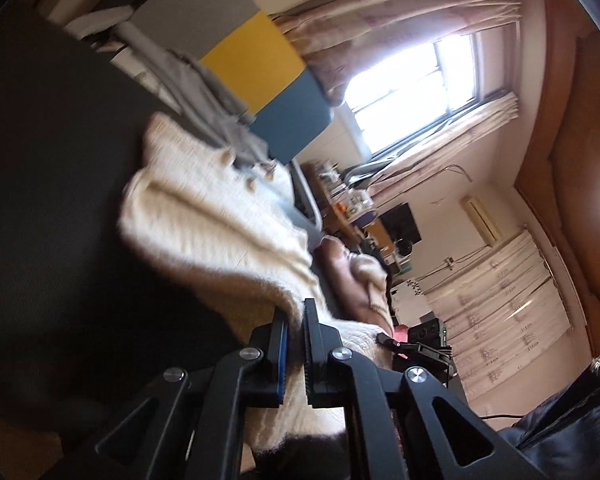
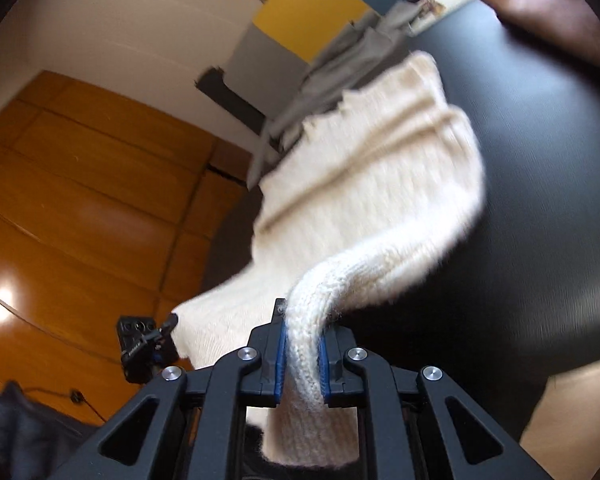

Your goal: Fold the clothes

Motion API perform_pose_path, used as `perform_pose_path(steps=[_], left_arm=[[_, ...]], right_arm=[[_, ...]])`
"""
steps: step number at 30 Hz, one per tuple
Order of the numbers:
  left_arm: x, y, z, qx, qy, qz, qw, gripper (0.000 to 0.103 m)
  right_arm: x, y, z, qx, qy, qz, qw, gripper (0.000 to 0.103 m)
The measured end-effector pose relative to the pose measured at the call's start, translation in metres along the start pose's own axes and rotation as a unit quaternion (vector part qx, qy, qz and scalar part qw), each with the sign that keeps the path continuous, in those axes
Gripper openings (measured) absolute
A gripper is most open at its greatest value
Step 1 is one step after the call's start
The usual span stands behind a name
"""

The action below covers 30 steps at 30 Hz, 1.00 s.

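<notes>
Black table (image 1: pixel 52 168), one cream sweater (image 2: pixel 364 184) clamped by two grippers, left gripper (image 1: pixel 296 320), right gripper (image 2: pixel 304 332)

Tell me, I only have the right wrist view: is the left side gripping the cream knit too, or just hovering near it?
Observer: The left gripper is shut on the cream knit sweater; the fabric's edge runs between its jaws.
Operator: My right gripper has a rolled edge of the sweater. What is beyond the table on the left side?
Observer: A bright window with pale curtains drawn back on either side; your view shows only orange wood panelling there.
Operator: Anything else lying near the sweater?
Observer: A grey garment lies bunched at the sweater's far end on the black table, with small buttons showing near where the two meet.
</notes>
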<state>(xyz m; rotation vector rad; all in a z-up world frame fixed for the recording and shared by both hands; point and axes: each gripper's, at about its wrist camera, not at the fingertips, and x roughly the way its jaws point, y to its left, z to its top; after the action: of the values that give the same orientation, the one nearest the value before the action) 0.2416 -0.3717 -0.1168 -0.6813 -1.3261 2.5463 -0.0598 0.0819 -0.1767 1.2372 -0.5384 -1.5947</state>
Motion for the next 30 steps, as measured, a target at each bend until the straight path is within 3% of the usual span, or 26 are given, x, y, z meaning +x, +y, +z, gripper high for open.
perform_pose_path(steps=[5,14,19,26,30], left_arm=[[0.03,0.002,0.052,0.004,-0.025,-0.013,0.9996,0.005],[0.102,0.046,0.136,-0.026,-0.048,0.019,0.9983,0.005],[0.125,0.071,0.16,-0.041,-0.06,0.033,0.9968,0.005],[0.122,0.063,0.178,-0.022,-0.094,-0.021,0.9951,0.005],[0.151,0.082,0.197,-0.039,-0.098,0.007,0.9944,0.005]], right_arm=[[0.016,0.008,0.043,0.007,-0.032,0.008,0.999,0.013],[0.055,-0.027,0.133,0.058,-0.06,-0.002,0.997,0.013],[0.076,-0.045,0.164,0.072,-0.055,-0.021,0.996,0.013],[0.071,-0.041,0.185,0.067,-0.076,0.006,0.995,0.013],[0.086,-0.056,0.211,0.098,-0.086,0.012,0.991,0.014]])
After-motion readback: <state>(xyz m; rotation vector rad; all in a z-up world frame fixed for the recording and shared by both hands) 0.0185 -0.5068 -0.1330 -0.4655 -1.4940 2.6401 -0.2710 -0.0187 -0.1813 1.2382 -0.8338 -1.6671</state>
